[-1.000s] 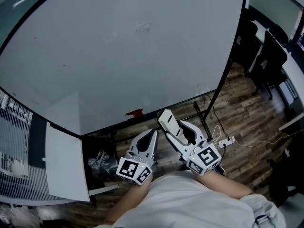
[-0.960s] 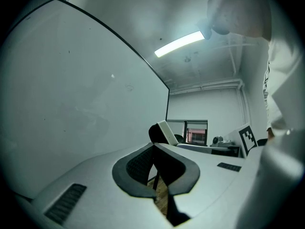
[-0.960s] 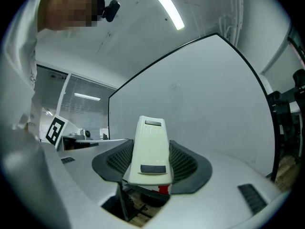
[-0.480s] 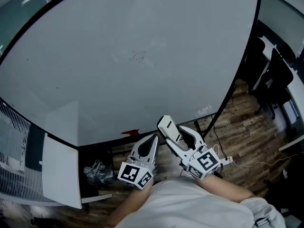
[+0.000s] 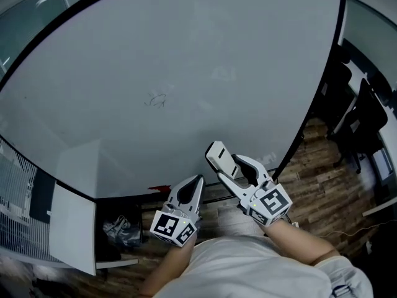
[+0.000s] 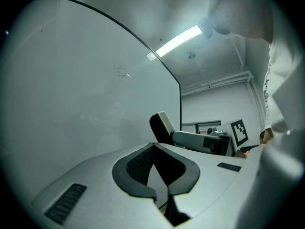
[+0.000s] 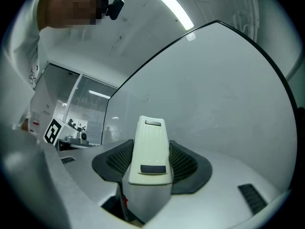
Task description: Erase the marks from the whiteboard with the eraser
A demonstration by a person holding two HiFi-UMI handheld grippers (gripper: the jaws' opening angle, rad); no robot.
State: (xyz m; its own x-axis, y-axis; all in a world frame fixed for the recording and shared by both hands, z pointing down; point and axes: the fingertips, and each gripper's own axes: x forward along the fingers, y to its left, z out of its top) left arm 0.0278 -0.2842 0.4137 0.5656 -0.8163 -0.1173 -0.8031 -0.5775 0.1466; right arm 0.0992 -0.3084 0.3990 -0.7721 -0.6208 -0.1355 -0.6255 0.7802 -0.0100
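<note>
We record a large white rectangular whiteboard (image 5: 205,54) ahead, with a small dark scribbled mark (image 5: 155,100) on it, left of centre. Before its lower edge the left gripper (image 5: 196,180) sits beside the right gripper (image 5: 239,168), which has the white plastic block eraser (image 5: 221,159) between its jaws. Black office chairs (image 5: 363,120) stand to the right of the board on the brown wooden plank floor (image 5: 322,166).

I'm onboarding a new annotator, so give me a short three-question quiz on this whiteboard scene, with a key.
1. True or false: the left gripper holds the eraser.
2. The right gripper is: A open and empty; B shut on the eraser; C out of view.
3. Fill in: in the head view, the scribble on the whiteboard lies up and to the ___ of the eraser.
Key: 1 false; 2 B; 3 left.
</note>
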